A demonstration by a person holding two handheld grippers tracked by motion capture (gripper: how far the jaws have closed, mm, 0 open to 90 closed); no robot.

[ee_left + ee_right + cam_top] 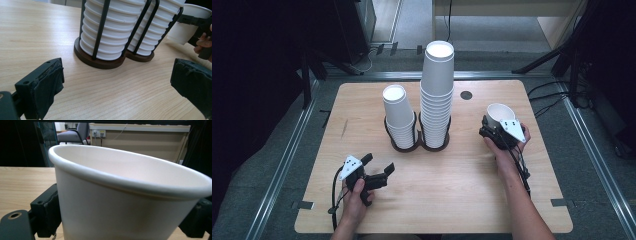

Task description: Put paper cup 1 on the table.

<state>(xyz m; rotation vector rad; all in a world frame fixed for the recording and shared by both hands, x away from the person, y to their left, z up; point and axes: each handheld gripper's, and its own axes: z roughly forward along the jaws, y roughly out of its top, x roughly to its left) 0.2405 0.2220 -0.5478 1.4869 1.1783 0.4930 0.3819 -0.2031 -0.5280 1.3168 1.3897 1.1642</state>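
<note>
Right gripper [496, 131] at 3 o'clock, clasping upright white cup [500, 115] | left gripper [377, 169] at 7 o'clock, jaws apart | two cup stacks [437, 95] centre, wooden table [452, 200].

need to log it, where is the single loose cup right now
In the high view the loose cup sits mouth-up between the right gripper jaws, right of the taller stack.

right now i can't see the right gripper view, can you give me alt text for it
A single white paper cup sits mouth up and tilted between the two black jaws of the right tool, very close to the camera. Behind it lie the wooden table, a beige cabinet and a grey office chair.
</note>
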